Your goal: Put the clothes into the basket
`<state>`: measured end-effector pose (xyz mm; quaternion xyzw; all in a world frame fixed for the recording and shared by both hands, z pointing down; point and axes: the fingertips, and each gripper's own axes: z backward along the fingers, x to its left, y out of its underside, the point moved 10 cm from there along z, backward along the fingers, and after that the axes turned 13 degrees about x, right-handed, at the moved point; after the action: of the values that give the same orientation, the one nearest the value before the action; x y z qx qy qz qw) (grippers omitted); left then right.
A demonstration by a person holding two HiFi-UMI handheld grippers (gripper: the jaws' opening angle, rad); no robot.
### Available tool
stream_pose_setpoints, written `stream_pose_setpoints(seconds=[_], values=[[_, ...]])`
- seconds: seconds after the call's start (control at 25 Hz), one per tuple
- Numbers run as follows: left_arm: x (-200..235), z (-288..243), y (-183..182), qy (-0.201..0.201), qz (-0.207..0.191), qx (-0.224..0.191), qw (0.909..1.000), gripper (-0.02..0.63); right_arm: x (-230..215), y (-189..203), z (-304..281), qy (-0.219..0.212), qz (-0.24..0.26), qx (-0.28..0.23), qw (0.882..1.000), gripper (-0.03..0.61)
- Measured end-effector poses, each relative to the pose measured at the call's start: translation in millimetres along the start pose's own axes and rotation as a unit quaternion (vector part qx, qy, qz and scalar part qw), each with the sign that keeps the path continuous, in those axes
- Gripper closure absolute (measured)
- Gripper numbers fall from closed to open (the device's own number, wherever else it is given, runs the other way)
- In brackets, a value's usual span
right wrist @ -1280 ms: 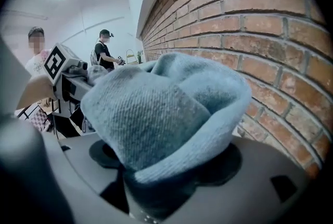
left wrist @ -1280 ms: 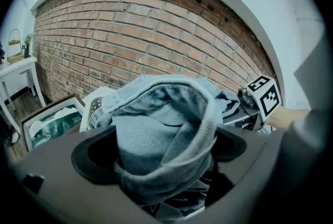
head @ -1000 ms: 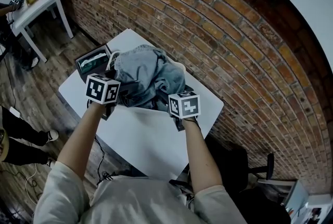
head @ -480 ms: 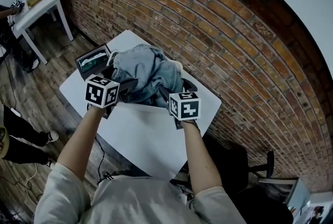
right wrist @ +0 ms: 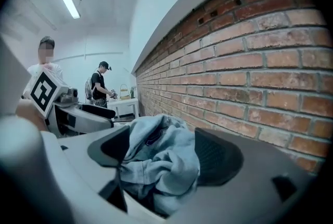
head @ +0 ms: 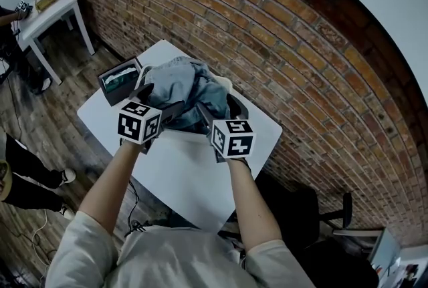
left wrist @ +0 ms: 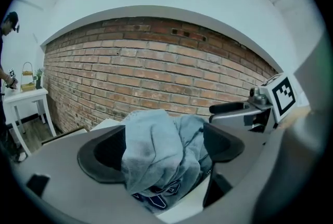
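1. The left gripper (left wrist: pixel 162 146) has its jaws wide apart yet pressed on a bundle of blue-grey clothes (head: pixel 182 83). The jaws have just been closing a little.
2. The right gripper (right wrist: pixel 161 153) clamps the same bundle, its jaws also well apart.
3. The clothes sit between both grippers above the white table (head: pixel 179 168), at the basket (head: pixel 225 83) near the brick wall (head: pixel 287 33).

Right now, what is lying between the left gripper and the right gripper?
The light blue clothes lie bunched between the left gripper and the right gripper. Each has a part of them between its jaws. The head view shows this best.
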<state>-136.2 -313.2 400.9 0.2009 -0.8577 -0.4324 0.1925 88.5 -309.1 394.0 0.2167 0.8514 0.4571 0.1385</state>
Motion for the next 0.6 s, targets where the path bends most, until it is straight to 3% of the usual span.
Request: stream_pose_setpoints(seconds=[0.08,0.16,0.32,0.48,0.6], values=[[-4.8,2.2,2.0,0.001,0.002,-0.008,1.0,0.154,8.0,1.5,1.7,-0.014,-0.001,-0.014,1.0,0.197],[-9.5,5.6,4.0,0.002,0.004,-0.018,0.9998,0.208,15.0,0.7,4.2,-0.025,0.001,-0.03,0.999,0.311],[-21.1,16.1,5.3,-0.011,-0.009,-0.042,0.999,0.397,21.2,-1.4,13.0,-0.024,-0.001,-0.058,0.998,0.482],[-33.4,29.3,6.3,-0.026,-0.026,-0.062,0.9974,0.54,28.1,-1.4,22.0,-0.019,0.004,-0.072,0.997,0.547],[-45.5,37.3,7.5,-0.035,-0.058,-0.064,0.9957,0.595,38.2,-0.7,29.4,-0.03,0.013,-0.087,0.996,0.571]])
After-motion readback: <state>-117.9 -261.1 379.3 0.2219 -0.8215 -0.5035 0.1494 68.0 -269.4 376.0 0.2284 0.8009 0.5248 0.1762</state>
